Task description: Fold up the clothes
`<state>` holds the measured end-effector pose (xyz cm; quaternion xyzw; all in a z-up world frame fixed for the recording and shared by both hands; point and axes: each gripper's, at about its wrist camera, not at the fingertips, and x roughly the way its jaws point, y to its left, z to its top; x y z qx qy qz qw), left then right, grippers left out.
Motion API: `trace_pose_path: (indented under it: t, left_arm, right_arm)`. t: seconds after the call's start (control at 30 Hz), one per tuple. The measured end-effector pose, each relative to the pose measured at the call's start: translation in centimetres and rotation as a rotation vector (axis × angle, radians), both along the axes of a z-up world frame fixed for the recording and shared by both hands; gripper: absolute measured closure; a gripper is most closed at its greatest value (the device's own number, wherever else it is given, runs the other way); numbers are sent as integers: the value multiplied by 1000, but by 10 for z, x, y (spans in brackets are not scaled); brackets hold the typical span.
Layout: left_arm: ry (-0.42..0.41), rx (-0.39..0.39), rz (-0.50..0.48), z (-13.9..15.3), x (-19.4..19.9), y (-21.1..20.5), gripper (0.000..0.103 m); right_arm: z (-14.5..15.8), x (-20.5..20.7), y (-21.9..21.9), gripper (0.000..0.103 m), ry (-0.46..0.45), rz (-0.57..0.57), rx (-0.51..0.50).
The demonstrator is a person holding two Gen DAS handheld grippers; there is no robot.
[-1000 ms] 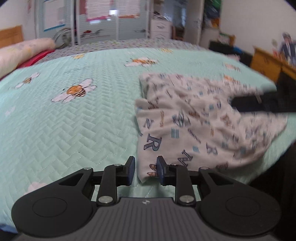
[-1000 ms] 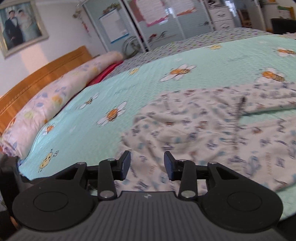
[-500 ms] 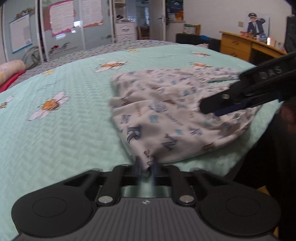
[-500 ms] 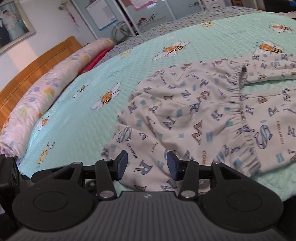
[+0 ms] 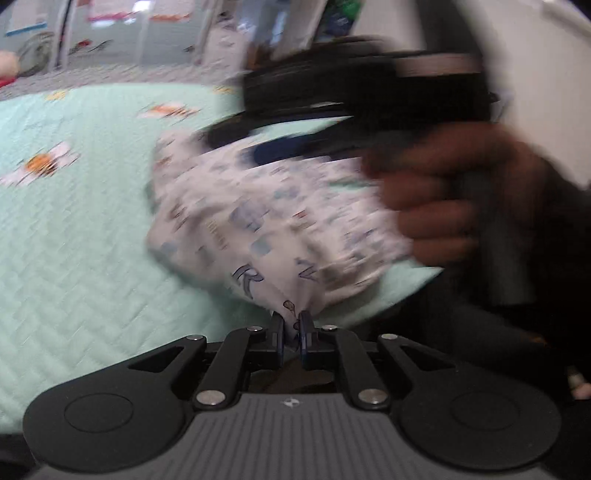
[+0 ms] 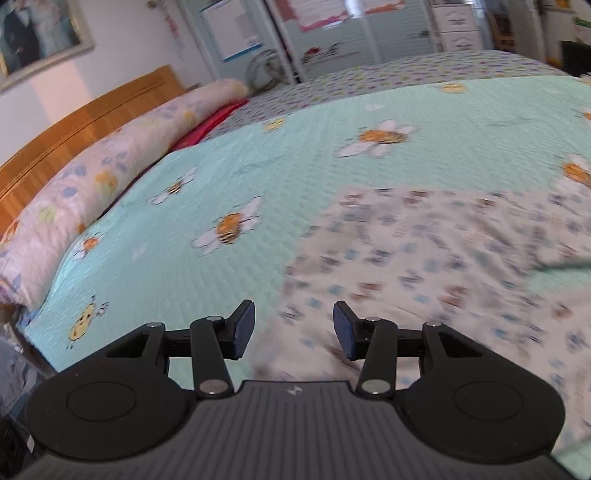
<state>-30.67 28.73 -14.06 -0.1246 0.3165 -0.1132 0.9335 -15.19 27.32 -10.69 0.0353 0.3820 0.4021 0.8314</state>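
White letter-print pants [image 5: 266,218] lie on the mint bee-pattern bedspread [image 5: 74,236] near its front edge. My left gripper [image 5: 291,330] is shut on a corner of the pants, and the cloth rises in a pinched peak from its pads. In the left wrist view the right gripper's body [image 5: 369,85] and the hand [image 5: 436,199] holding it are blurred above the far side of the pants. In the right wrist view my right gripper [image 6: 293,325] is open just over the near left edge of the pants [image 6: 436,258], nothing between its pads.
A long floral pillow [image 6: 92,199] lies against the wooden headboard [image 6: 74,129] at the left. Wardrobe doors [image 6: 351,33] and drawers stand beyond the bed. The bedspread [image 6: 221,177] stretches bare to the left of the pants; its front edge drops off close to both grippers.
The left gripper closed on the pants' corner and lifted it. The right gripper swung left across the pants to their near left edge, jaws a little wider.
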Motion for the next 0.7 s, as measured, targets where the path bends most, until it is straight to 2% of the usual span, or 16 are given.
trace_pose_path:
  t: [0.1,0.17,0.27,0.33,0.4,0.47,0.57,0.7]
  left_arm:
    - [-76,-10,-93,15,-9,-11,96]
    - [-58,17,-84,10,-10,-12,96]
    - [15,-26,-22,-7,-7,3,96]
    - [29,-26,-7,-9,-11,8,95]
    - [22,-15,-1,-6,-17,12,82]
    - [19,-9,9,-3,-22,16,72]
    - [36,0,35,-2,-29,20,72]
    - [23,18,74,4,-34,24,72]
  right_arm:
    - [-12,5,30,55,45,53,-75]
    - [-24,8,36,55,118,74,-142]
    - [-23,3,7,55,130,57,-37]
    - [-16,7,-24,55,124,-20,33]
    - [-12,11,-52,55,117,-84,79]
    - [-10,14,-74,55,108,-125,97]
    - [-9,16,-102,55,99,-171,112]
    - [-24,9,-113,55,54,-242,44]
